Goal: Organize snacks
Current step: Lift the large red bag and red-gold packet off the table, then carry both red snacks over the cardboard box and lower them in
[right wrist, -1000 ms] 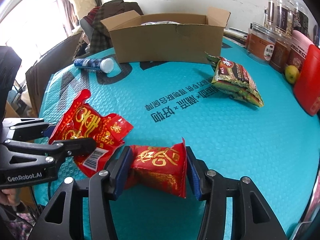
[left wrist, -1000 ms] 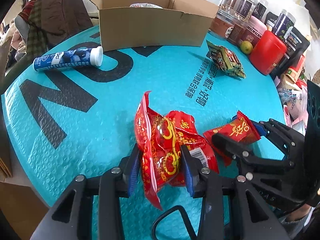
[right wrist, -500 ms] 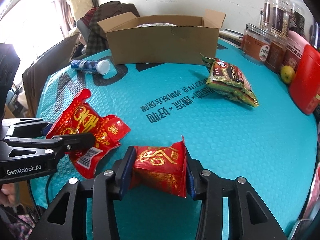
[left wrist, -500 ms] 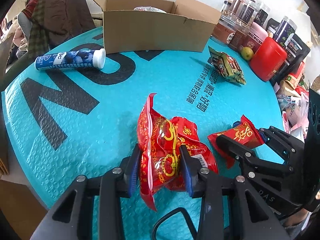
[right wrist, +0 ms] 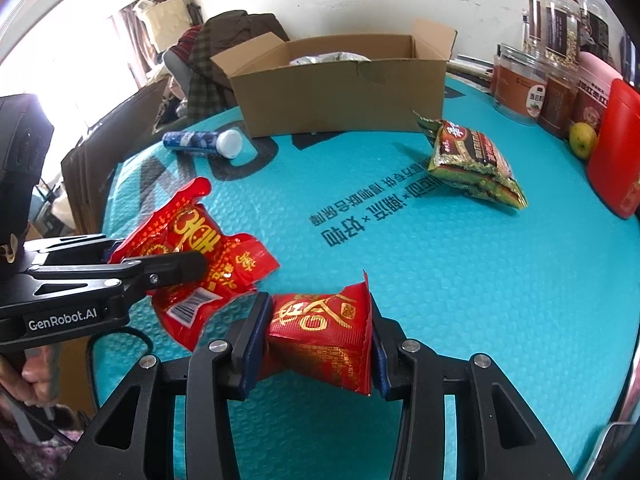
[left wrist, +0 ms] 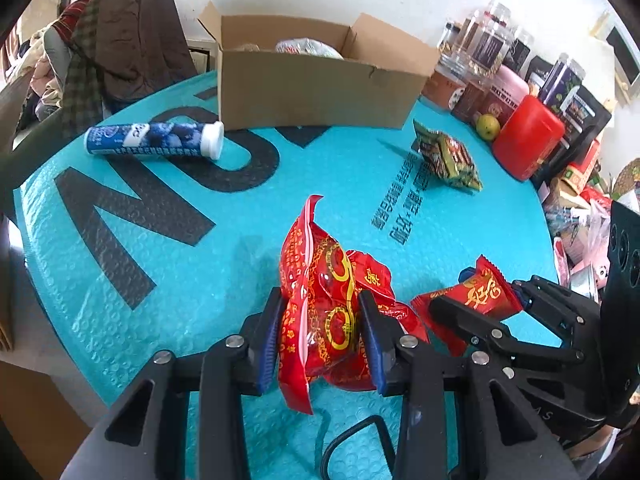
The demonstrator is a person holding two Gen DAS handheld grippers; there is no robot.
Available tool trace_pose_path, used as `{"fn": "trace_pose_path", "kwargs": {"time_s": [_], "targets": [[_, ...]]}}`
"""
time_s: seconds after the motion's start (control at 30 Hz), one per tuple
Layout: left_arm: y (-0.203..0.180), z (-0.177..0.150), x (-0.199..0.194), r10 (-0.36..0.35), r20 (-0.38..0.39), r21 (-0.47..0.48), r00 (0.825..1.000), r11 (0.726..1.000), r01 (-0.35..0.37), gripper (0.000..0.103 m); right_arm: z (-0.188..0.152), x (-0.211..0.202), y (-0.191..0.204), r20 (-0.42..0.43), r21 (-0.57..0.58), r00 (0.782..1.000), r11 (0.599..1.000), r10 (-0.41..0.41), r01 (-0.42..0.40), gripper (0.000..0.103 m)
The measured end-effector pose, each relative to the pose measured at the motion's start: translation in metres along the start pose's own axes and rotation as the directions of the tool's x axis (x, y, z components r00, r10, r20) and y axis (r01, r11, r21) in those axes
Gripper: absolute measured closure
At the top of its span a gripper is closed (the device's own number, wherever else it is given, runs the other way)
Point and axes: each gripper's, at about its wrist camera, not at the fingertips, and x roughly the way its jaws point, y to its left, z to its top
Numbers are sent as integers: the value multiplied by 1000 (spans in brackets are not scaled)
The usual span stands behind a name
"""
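Note:
My left gripper [left wrist: 320, 300] is shut on a pair of large red snack bags [left wrist: 320, 280] with gold print, which stand up on edge between its blue pads. Just to its right, my right gripper [right wrist: 316, 320] is shut on a smaller red packet [right wrist: 320, 332]. The right wrist view shows the left gripper [right wrist: 160, 256] from the side with the red bags [right wrist: 200, 236] in it. In the left wrist view the right gripper [left wrist: 476, 292] holds the small packet [left wrist: 480, 286]. An open cardboard box [left wrist: 316, 92] stands at the back of the teal mat [left wrist: 160, 240].
A blue tube [left wrist: 152, 140] lies left of the box. A green and brown snack packet [left wrist: 446, 156] lies to the right of the box. A red canister [left wrist: 528, 136], a green fruit [left wrist: 489, 126] and several jars line the right edge. Clothes hang on a chair behind.
The right jaws have drawn in tighter on the small red packet. The left gripper has tipped up a little with its bags. Neither hand has shifted much.

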Motion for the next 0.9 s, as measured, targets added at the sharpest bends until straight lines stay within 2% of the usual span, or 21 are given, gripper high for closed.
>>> {"fn": "trace_pose_path", "kwargs": {"time_s": [0.5,0.9], "targets": [[-1,23,-39,-22,117,38,993,999,18,67,36,-33,21,107,-57,994,998,14,-8,60],[3,59,-73,-30,244,43,969,999,20,67,83,-61,35,222,-123,975,992,25,2,60]]}}
